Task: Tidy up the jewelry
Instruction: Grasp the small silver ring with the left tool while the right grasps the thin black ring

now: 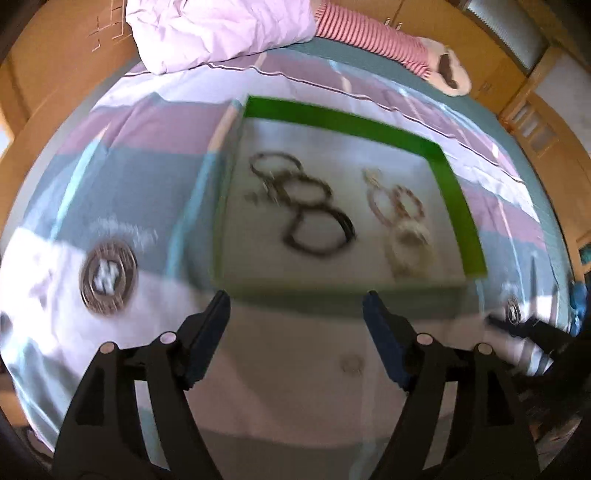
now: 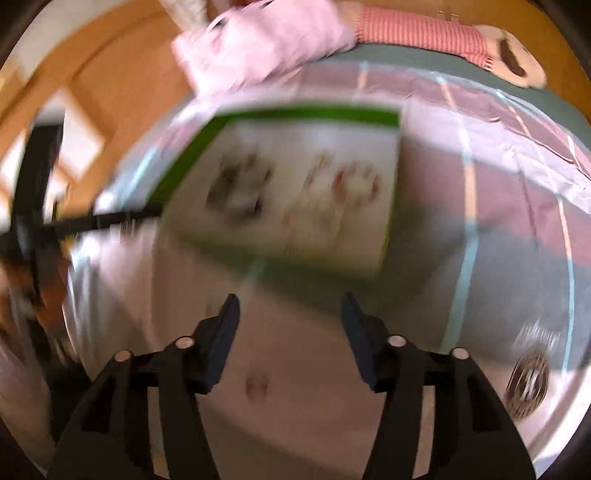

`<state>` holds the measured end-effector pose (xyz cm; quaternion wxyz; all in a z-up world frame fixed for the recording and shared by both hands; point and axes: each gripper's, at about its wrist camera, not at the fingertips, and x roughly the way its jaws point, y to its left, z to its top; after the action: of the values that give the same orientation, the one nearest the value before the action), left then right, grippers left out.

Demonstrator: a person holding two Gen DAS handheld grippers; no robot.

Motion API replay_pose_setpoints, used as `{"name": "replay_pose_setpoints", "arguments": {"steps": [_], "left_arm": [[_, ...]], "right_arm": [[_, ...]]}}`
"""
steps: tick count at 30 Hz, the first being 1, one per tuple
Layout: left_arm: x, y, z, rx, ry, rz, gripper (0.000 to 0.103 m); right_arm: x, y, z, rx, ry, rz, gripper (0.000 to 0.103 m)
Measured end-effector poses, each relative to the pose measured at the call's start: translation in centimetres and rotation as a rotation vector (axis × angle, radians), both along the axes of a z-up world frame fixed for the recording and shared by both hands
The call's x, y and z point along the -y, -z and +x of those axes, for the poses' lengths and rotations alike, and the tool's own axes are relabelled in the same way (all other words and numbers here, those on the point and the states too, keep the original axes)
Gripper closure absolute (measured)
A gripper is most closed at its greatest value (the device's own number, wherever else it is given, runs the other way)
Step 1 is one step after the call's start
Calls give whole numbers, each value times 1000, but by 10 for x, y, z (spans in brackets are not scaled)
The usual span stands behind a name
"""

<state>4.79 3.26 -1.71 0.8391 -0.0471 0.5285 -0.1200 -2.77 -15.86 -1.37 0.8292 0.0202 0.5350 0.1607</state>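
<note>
Black fingers [image 1: 207, 343], dark-blue pads [image 2: 221, 343]

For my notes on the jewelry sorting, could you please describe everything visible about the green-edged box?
The green-edged box is a shallow, open tray with bright green walls and a pale floor, apparently cardboard. It lies flat on the striped bedsheet. Inside, dark bracelets cluster left and pale and reddish bracelets right. Neither gripper touches it; blur hides finer detail.

Your shallow cardboard tray [image 1: 454, 192] has bright green walls and a white floor. It holds dark bangles [image 1: 317, 229] and pale, reddish beaded ones [image 1: 406, 218]. The bed sheet [image 1: 155, 122] shows mauve, teal and white bands; the striped pillow [image 1: 373, 35] is red-and-white.
</note>
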Motion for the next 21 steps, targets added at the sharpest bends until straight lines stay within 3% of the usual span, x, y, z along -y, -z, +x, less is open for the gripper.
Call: {"name": "replay_pose_setpoints", "arguments": {"steps": [1,3,7,9,11,16,21], "left_arm": [[3,6,-7,-6,6,-1,28],[15,23,-19,-27,23,6,27],[35,48,-22,-68,49,26,27],[41,54,-21,-80,54,27,27],[47,59,-22,-88,68,38,27],[55,63,-26,-81,102,62,27],[68,65,-29,-54,147,115,28]], "right_arm": [[-11,14,-11,-42,-30,-33,67],[-22,32,-20,-81,-48,-40,68],[-39,53,-27,-49,-49,-108,68],[-44,53,-26,-18,-55,-127,71],[-45,54,-22,-15,-54,-131,84],[-39,49,-16,-20,-54,-134,84],[-14,45,-4,-37,49,-145,84]]}}
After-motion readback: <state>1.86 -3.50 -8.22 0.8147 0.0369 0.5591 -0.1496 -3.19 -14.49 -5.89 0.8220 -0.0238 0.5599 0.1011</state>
